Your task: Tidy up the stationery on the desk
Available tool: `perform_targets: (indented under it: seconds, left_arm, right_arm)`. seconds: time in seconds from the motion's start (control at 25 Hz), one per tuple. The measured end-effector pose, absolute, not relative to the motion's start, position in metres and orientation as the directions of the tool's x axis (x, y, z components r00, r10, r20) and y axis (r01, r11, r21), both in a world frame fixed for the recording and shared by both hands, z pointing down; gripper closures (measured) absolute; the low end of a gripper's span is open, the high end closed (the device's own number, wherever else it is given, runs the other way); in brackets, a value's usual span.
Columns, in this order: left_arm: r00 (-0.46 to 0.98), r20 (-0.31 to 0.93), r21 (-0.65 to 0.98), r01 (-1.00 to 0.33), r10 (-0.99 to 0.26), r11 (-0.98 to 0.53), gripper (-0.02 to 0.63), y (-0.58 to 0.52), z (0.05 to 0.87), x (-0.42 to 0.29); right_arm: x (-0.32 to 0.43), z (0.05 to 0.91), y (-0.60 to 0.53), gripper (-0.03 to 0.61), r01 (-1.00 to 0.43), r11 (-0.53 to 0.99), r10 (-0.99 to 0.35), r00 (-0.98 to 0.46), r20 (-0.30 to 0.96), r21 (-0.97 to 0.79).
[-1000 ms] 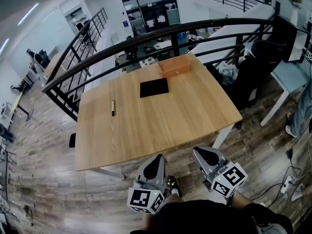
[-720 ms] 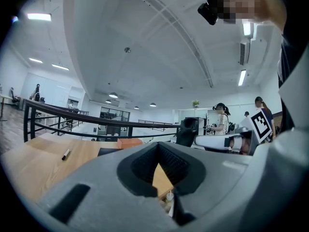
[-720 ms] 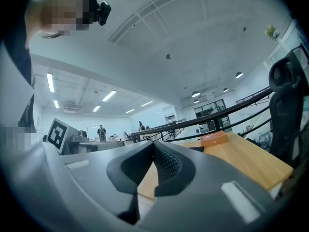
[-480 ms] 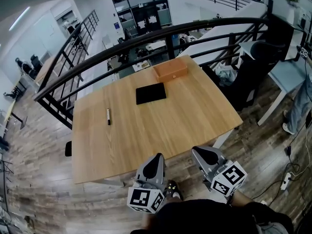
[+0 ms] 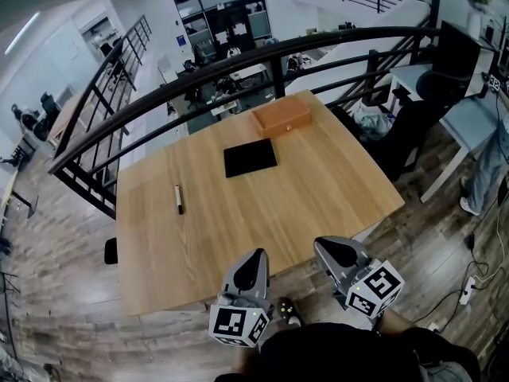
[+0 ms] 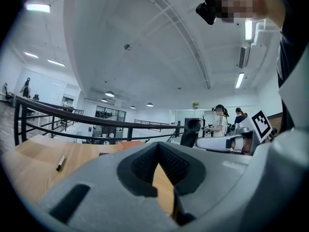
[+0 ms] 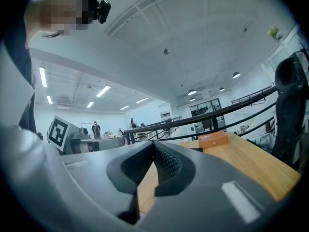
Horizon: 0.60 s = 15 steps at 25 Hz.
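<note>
I see the pen (image 5: 179,199) lying flat on the left part of the desk (image 5: 318,197), left of centre in the head view. Its long axis runs almost straight up and down the frame, dark end toward the bottom edge. It is a slim, pale stick on smooth, light wood grain. A flat black rectangular pad (image 5: 250,158) and an oblong wooden box (image 5: 281,118) sit upper centre, well apart from it. At bottom centre, the left gripper (image 5: 255,257) and right gripper (image 5: 329,247) are both pressed together, pinching nothing.
</note>
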State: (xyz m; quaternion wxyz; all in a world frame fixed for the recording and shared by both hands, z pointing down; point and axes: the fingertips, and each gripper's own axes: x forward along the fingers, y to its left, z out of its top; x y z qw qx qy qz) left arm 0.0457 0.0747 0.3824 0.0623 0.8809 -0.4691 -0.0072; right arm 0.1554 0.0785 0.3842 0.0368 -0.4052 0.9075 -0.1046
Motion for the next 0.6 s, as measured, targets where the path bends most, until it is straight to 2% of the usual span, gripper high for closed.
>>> perform_targets:
  seconds: [0.6]
  left_arm:
    - [0.551, 0.038, 0.131, -0.830, -0.834, -0.542, 0.618, 0.027, 0.380, -0.025]
  right_arm:
    - [0.090, 0.376, 0.034, 0.566, -0.739, 0.646, -0.745, -0.665, 0.053, -0.191]
